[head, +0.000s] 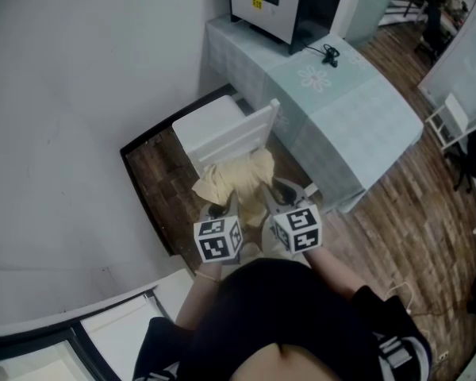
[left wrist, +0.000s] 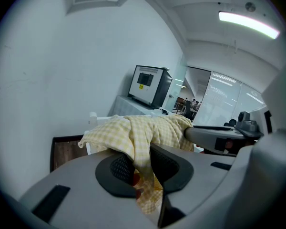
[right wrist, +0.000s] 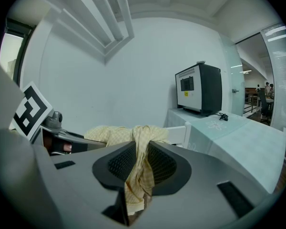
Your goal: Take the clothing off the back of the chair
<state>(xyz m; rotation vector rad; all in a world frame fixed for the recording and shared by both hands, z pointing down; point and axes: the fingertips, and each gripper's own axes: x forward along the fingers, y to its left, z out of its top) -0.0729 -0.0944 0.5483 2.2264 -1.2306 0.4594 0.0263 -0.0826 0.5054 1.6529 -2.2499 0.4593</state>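
A pale yellow checked garment (head: 236, 178) hangs bunched between my two grippers, just in front of the white chair (head: 222, 133) and its slatted back. My left gripper (head: 220, 211) is shut on the garment's left part; in the left gripper view the cloth (left wrist: 143, 137) runs down between the black pads. My right gripper (head: 288, 194) is shut on the right part, and the cloth (right wrist: 139, 161) is pinched between its pads in the right gripper view. Both marker cubes sit side by side below the cloth.
A table with a light green cloth (head: 341, 109) stands right of the chair, carrying a black and white machine (head: 278, 2) and a cable. A white wall (head: 71, 94) runs along the left. Dark wooden floor (head: 155, 173) lies under the chair.
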